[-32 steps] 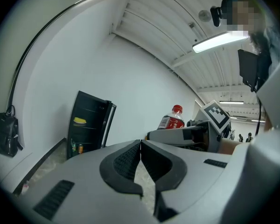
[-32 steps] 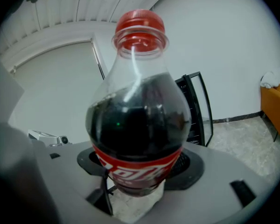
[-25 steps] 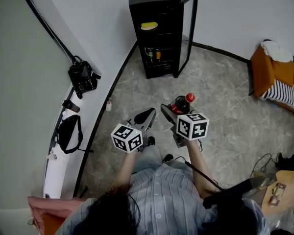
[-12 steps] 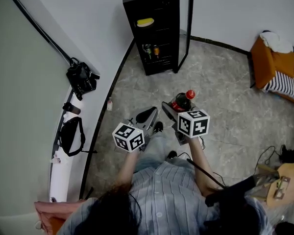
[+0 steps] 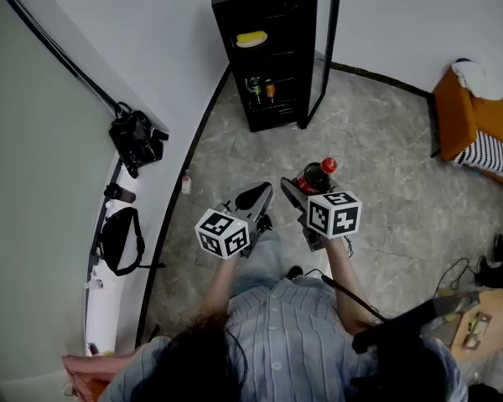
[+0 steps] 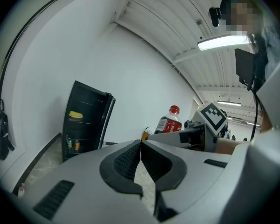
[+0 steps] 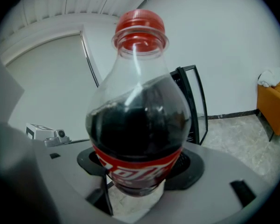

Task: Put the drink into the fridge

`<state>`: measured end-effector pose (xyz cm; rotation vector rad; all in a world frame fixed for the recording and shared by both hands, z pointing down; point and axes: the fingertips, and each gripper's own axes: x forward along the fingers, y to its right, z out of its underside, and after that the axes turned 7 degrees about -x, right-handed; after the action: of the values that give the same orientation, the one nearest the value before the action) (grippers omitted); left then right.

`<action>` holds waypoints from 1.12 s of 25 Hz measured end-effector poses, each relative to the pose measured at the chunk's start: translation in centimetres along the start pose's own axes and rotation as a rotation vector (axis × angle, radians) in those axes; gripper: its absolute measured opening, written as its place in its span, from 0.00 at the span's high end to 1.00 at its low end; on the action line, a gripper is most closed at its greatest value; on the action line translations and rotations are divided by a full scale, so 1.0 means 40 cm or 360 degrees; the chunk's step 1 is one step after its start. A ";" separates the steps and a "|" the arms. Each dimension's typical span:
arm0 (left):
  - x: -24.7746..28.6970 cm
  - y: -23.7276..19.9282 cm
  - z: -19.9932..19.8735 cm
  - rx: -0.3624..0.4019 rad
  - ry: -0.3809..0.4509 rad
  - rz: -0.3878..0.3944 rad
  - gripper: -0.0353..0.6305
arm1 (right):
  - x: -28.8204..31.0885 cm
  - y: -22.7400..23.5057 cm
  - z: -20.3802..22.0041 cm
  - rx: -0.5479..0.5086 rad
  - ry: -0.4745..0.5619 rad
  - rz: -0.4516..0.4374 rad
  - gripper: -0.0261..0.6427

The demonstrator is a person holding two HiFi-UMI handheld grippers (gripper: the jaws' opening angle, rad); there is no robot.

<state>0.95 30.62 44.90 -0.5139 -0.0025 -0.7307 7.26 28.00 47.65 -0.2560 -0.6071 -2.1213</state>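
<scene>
Head view: the fridge (image 5: 267, 57) stands against the far wall with its glass door (image 5: 325, 48) swung open to the right, straight ahead of both grippers and well apart from them across bare floor (image 5: 377, 166). The right gripper (image 5: 308, 189) carries the drink (image 5: 316, 175), a cola bottle with a red cap, upright with its long axis vertical. The left gripper (image 5: 260, 198) rides just beside it, so the right hand is the one to reach the shelves. A yellow item (image 5: 251, 39) lies on an upper shelf and a few small drinks (image 5: 261, 89) stand lower down.

Left gripper view: the 2 jaws of the left gripper (image 6: 140, 148) meet at the tips with nothing between them. The fridge (image 6: 86, 120) lies ahead and to the left, the drink (image 6: 170, 122) to the right.

Right gripper view: the right gripper (image 7: 139, 174) is clamped on the drink's (image 7: 137, 120) lower body, on the red label band. The cap points up, and dark liquid fills it to the shoulder. White script on the label shows only in part, and I cannot read it. The open door (image 7: 196, 104) shows just behind the bottle's right side, so the likely path is straight forward.
</scene>
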 end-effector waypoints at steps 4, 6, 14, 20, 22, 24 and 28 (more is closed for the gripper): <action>0.049 -0.099 -0.070 -0.0023 0.0027 -0.0007 0.93 | 0.085 0.022 -0.050 -0.0003 -0.0020 -0.0005 0.51; 0.080 -0.139 -0.105 -0.0023 0.0030 0.0005 0.93 | 0.125 0.039 -0.076 0.0002 -0.0026 -0.0002 0.51; 0.170 -0.263 -0.212 -0.0003 -0.0005 0.0110 0.93 | 0.275 0.093 -0.184 0.0020 -0.0029 0.0050 0.51; 0.204 -0.376 -0.284 0.0006 -0.0014 0.0142 0.93 | 0.383 0.103 -0.245 0.0037 -0.0021 0.0064 0.51; 0.211 -0.404 -0.305 0.0014 -0.0018 0.0154 0.93 | 0.413 0.112 -0.261 0.0040 -0.0016 0.0079 0.51; 0.212 -0.426 -0.318 0.0019 -0.0024 0.0171 0.93 | 0.437 0.128 -0.274 0.0052 -0.0009 0.0108 0.51; 0.212 -0.474 -0.323 0.0007 -0.0032 0.0179 0.93 | 0.475 0.159 -0.291 0.0076 0.0002 0.0161 0.51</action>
<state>-7.02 7.55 43.57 -0.5131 0.0063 -0.6155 1.77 5.47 47.24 -0.2533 -0.6306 -2.0072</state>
